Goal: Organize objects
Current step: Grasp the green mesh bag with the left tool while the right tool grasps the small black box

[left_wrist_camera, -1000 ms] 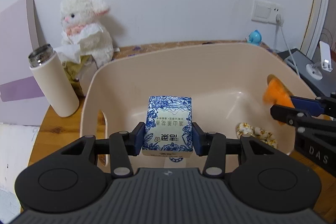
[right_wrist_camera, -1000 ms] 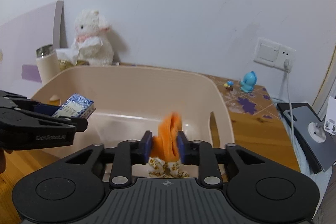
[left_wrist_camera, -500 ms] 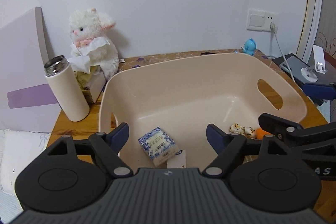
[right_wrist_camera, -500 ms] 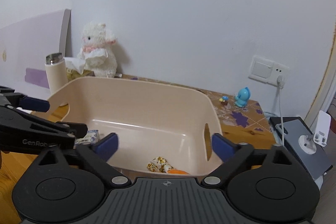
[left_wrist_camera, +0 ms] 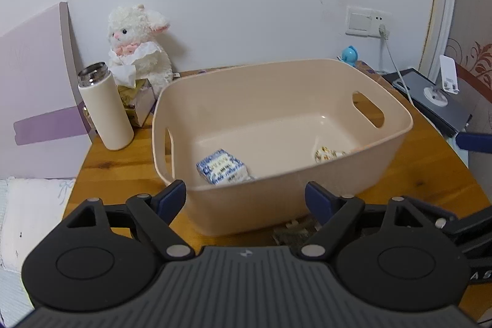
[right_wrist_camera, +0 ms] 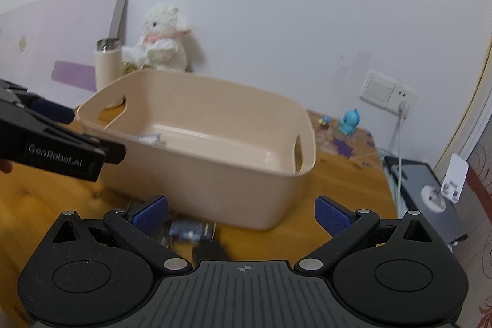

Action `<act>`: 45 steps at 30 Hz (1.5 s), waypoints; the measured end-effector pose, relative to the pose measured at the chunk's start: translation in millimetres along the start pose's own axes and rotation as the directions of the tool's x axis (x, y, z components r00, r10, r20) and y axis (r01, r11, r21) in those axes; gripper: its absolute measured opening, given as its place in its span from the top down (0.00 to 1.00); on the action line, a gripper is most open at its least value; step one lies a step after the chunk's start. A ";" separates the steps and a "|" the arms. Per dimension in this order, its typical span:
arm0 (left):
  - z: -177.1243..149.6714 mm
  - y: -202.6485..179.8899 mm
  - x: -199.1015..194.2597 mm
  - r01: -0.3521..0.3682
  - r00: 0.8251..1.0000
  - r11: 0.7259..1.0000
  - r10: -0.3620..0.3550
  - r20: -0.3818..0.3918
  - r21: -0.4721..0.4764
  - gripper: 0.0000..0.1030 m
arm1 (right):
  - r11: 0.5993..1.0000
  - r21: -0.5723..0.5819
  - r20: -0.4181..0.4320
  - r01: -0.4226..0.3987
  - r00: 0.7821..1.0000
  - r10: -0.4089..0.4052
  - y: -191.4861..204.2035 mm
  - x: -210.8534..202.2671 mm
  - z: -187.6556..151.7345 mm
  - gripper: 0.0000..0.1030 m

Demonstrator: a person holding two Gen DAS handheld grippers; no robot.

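We're pulling both grippers back from the beige bin (left_wrist_camera: 396, 125) now — left gripper (left_wrist_camera: 246, 199) and right gripper (right_wrist_camera: 241, 214) both spread wide and empty — leaving the blue-and-white box (left_wrist_camera: 222, 167) and orange toy (left_wrist_camera: 327, 153) sitting inside.

Bin (left_wrist_camera: 396, 125): smooth beige plastic, slight sheen on the floor. Table (left_wrist_camera: 117, 174): varnished wood, visible grain, glossy. Blue-and-white carton (left_wrist_camera: 222, 167): printed paper or card. Flask (left_wrist_camera: 106, 109): matt cream body, bare brushed-metal neck. Bunny (left_wrist_camera: 138, 51): fluffy white plush. Left gripper (left_wrist_camera: 246, 199) and right gripper (right_wrist_camera: 241, 214): matt black plastic, finely textured, blue fingertip pads (right_wrist_camera: 330, 214), ribbed grey housing.
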State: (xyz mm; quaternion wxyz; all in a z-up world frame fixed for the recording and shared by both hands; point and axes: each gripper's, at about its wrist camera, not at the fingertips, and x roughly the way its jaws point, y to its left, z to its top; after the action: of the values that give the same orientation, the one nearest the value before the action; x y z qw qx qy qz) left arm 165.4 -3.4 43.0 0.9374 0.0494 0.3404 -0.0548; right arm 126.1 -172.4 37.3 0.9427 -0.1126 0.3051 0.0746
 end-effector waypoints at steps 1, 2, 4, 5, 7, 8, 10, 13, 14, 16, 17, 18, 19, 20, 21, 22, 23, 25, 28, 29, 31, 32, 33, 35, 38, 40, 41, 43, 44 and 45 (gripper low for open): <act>-2.9 -1.0 -0.9 0.007 1.000 1.000 -0.007 -0.005 -0.004 0.14 | 1.000 -0.003 -0.006 -0.001 1.000 0.000 0.9 -0.6 -3.6 0.00; -5.8 -1.9 -1.4 0.014 1.000 1.000 -0.014 -0.009 -0.007 0.14 | 1.000 -0.009 -0.013 -0.004 1.000 0.003 1.3 -0.9 -7.3 0.00; -13.1 -3.9 -1.2 0.025 0.999 1.000 -0.026 -0.021 -0.009 0.13 | 1.000 -0.013 -0.029 -0.010 1.000 0.009 0.8 -0.7 -14.3 0.00; -17.0 -5.5 -0.7 0.027 0.999 1.000 -0.027 -0.026 -0.008 0.13 | 1.000 -0.011 -0.040 -0.012 0.999 0.012 0.4 0.6 -18.2 0.00; -25.5 -8.5 3.2 0.024 0.999 1.000 -0.024 -0.042 0.000 0.12 | 1.000 -0.005 -0.065 -0.027 0.998 0.026 -1.5 4.1 -25.5 0.00; -29.4 -10.0 6.1 0.019 0.998 1.000 -0.019 -0.052 0.004 0.11 | 0.999 0.000 -0.077 -0.037 0.996 0.037 -2.7 6.3 -29.0 0.00; -36.9 -12.7 13.6 0.010 0.997 1.000 -0.009 -0.080 0.009 0.11 | 0.999 0.020 -0.099 -0.049 0.994 0.051 -5.2 11.0 -35.9 0.00; -46.5 -15.2 25.6 0.028 0.993 1.000 -0.028 -0.117 -0.002 0.12 | 0.998 0.043 -0.124 -0.051 0.991 0.056 -8.9 19.2 -45.8 0.00; -48.6 -15.8 29.7 0.033 0.992 0.999 -0.034 -0.126 -0.008 0.12 | 0.998 0.048 -0.134 -0.051 0.989 0.057 -10.0 22.9 -49.0 0.00; -51.5 -16.5 38.7 0.033 0.990 0.999 -0.037 -0.139 -0.026 0.11 | 0.997 0.059 -0.156 -0.050 0.986 0.058 -11.7 30.1 -54.6 0.00; -52.7 -16.7 42.3 0.036 0.989 0.999 -0.040 -0.142 -0.034 0.11 | 0.996 0.068 -0.171 -0.053 0.983 0.064 -12.9 34.3 -57.6 0.00; -54.2 -17.3 46.2 0.040 0.989 0.998 -0.046 -0.144 -0.044 0.12 | 0.995 0.080 -0.181 -0.057 0.981 0.071 -14.7 38.2 -60.2 0.00; -54.8 -17.9 49.5 0.043 0.988 0.998 -0.050 -0.147 -0.052 0.11 | 0.994 0.094 -0.190 -0.060 0.979 0.077 -16.5 42.1 -62.3 0.00; -55.7 -18.6 53.4 0.045 0.987 0.997 -0.055 -0.150 -0.064 0.11 | 0.992 0.109 -0.199 -0.058 0.977 0.079 -18.5 46.4 -64.3 0.00; -56.2 -19.6 56.4 0.047 0.987 0.996 -0.059 -0.152 -0.076 0.11 | 0.991 0.119 -0.204 -0.055 0.976 0.079 -19.9 50.3 -65.8 0.00; -56.9 -20.3 59.6 0.052 0.986 0.995 -0.065 -0.154 -0.088 0.11 | 0.990 0.130 -0.207 -0.055 0.975 0.081 -21.2 54.2 -66.9 0.00; -57.5 -20.9 62.2 0.055 0.986 0.994 -0.069 -0.154 -0.097 0.11 | 0.989 0.137 -0.207 -0.058 0.974 0.086 -22.0 57.3 -67.1 0.00; -58.9 -23.4 68.7 0.053 0.986 0.993 -0.069 -0.154 -0.104 0.11 | 0.986 0.150 -0.210 -0.069 0.973 0.100 -21.7 63.4 -67.9 0.00; -60.6 -25.1 78.1 0.044 0.985 0.994 -0.060 -0.161 -0.101 0.11 | 0.985 0.146 -0.213 -0.093 0.969 0.123 -17.9 70.5 -68.2 0.00; -61.3 -24.7 80.5 0.046 0.984 0.993 -0.063 -0.164 -0.105 0.11 | 0.985 0.142 -0.213 -0.096 0.969 0.125 -18.8 72.3 -68.7 0.00; -62.5 -22.5 85.0 0.052 0.983 0.990 -0.074 -0.170 -0.130 0.11 | 0.987 0.133 -0.213 -0.095 0.970 0.122 -15.8 77.0 -68.8 0.04; -63.0 -20.1 86.7 0.059 0.982 0.987 -0.084 -0.171 -0.147 0.12 | 0.987 0.131 -0.210 -0.094 0.970 0.120 -13.9 78.4 -68.4 0.10; -63.3 -17.1 88.2 0.067 0.981 0.984 -0.095 -0.172 -0.164 0.12 | 0.987 0.129 -0.204 -0.097 0.971 0.122 -12.3 79.9 -68.5 0.14; -63.5 -13.1 88.9 0.077 0.980 0.981 -0.107 -0.166 -0.176 0.14 | 0.986 0.126 -0.199 -0.110 0.971 0.134 -11.0 83.1 -67.4 0.16; -63.6 -9.5 88.2 0.100 0.980 0.981 -0.126 -0.156 -0.165 0.23 | 0.987 0.106 -0.185 -0.119 0.973 0.137 -5.0 86.4 -67.0 0.22; -64.1 -7.9 85.9 0.121 0.978 0.979 -0.146 -0.152 -0.162 0.38 | 0.985 0.111 -0.169 -0.130 0.974 0.147 -2.5 87.0 -66.0 0.29; -64.2 -7.2 84.8 0.134 0.975 0.977 -0.160 -0.152 -0.165 0.44 | 0.986 0.111 -0.165 -0.128 0.976 0.145 -1.0 86.6 -65.0 0.37; -64.4 -7.0 83.0 0.154 0.971 0.973 -0.181 -0.156 -0.174 0.49 | 0.985 0.110 -0.158 -0.130 0.976 0.146 2.1 85.8 -62.8 0.50; -64.3 -7.0 83.0 0.157 0.970 0.972 -0.186 -0.159 -0.175 0.49 | 0.985 0.109 -0.157 -0.130 0.977 0.146 3.8 84.8 -62.1 0.57; -64.9 -7.2 82.4 0.159 0.970 0.973 -0.186 -0.156 -0.170 0.50 | 0.986 0.109 -0.159 -0.127 0.977 0.143 4.9 84.4 -61.2 0.59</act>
State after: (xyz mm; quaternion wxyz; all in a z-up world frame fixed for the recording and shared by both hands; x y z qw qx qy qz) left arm 186.1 -7.8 -60.0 0.8973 -0.0494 0.4259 -0.1052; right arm 158.7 -177.3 -61.7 0.9112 -0.0508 0.3927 0.1137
